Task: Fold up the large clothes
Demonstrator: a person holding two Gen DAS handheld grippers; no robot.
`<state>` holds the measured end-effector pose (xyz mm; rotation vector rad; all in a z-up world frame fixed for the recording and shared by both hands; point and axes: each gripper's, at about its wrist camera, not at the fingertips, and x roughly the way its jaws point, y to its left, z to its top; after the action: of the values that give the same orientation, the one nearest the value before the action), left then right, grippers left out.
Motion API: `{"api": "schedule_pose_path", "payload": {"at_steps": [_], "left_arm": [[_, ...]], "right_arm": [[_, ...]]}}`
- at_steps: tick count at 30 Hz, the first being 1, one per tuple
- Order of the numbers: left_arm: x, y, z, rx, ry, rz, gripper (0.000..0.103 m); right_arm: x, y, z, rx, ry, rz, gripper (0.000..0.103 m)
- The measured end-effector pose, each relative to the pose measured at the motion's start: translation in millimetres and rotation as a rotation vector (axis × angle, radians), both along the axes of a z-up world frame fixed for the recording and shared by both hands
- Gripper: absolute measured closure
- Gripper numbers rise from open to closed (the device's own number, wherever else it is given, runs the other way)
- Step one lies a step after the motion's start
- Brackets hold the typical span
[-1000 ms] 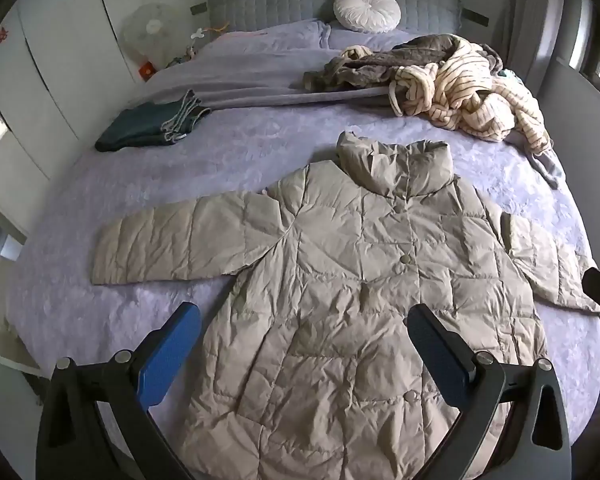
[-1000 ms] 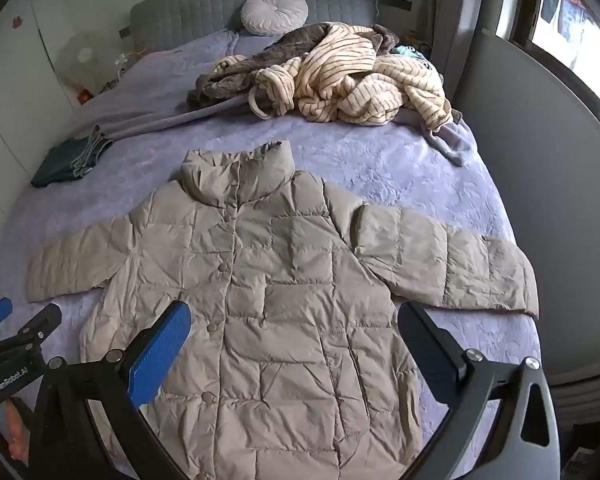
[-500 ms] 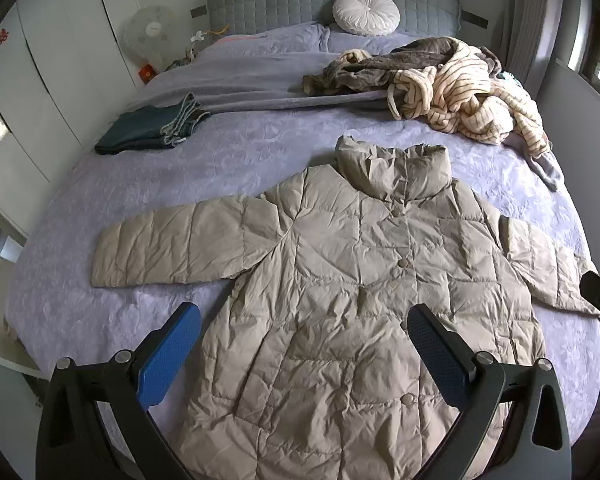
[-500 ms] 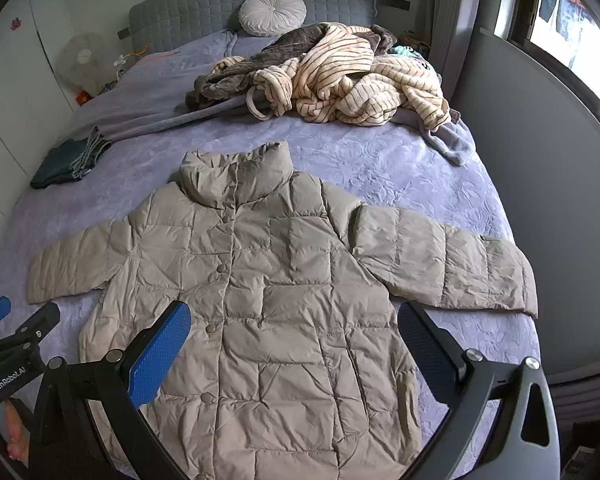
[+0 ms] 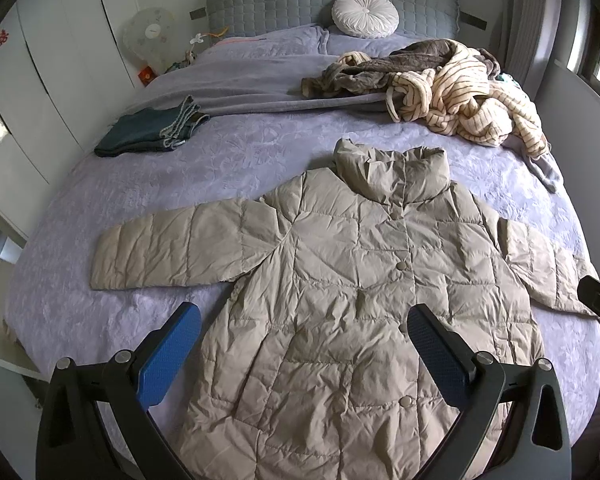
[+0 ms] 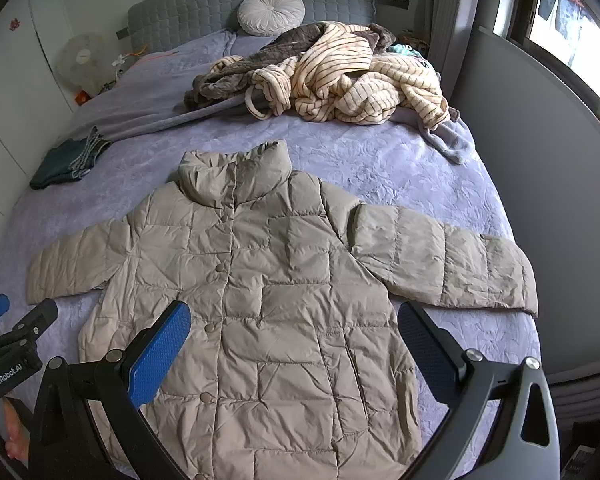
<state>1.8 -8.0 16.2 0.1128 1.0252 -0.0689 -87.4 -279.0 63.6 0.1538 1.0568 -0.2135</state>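
Observation:
A beige quilted puffer coat (image 5: pixel 340 280) (image 6: pixel 268 288) lies flat and face up on the lilac bedspread, buttoned, collar toward the headboard, both sleeves spread sideways. My left gripper (image 5: pixel 304 320) hovers open above the coat's lower left part, nothing between its blue pads. Over the lower right part my right gripper (image 6: pixel 294 320) is open too and holds nothing. The left gripper's body (image 6: pixel 16 332) shows at the right wrist view's left edge. The coat's hem is hidden below both views.
A heap of striped cream and brown clothes (image 5: pixel 448 84) (image 6: pixel 340 76) lies near the pillows. Folded dark jeans (image 5: pixel 152 130) (image 6: pixel 68 158) sit at the bed's left side. A round cushion (image 5: pixel 366 20) leans on the grey headboard. A grey wall (image 6: pixel 540 160) bounds the bed's right edge.
Both grippers have risen or drawn back slightly, so the coat sits a little lower in each view. The coat itself has not moved.

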Motion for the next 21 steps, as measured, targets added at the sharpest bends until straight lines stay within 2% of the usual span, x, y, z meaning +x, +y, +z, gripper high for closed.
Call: {"api": "schedule_pose_path", "payload": {"at_steps": [21], "left_arm": [[-0.8,-0.9,0.6,0.001,-0.003,0.001,0.0]], "right_arm": [[-1.4,-0.1,0.2,0.002,0.0,0.0,0.0]]}}
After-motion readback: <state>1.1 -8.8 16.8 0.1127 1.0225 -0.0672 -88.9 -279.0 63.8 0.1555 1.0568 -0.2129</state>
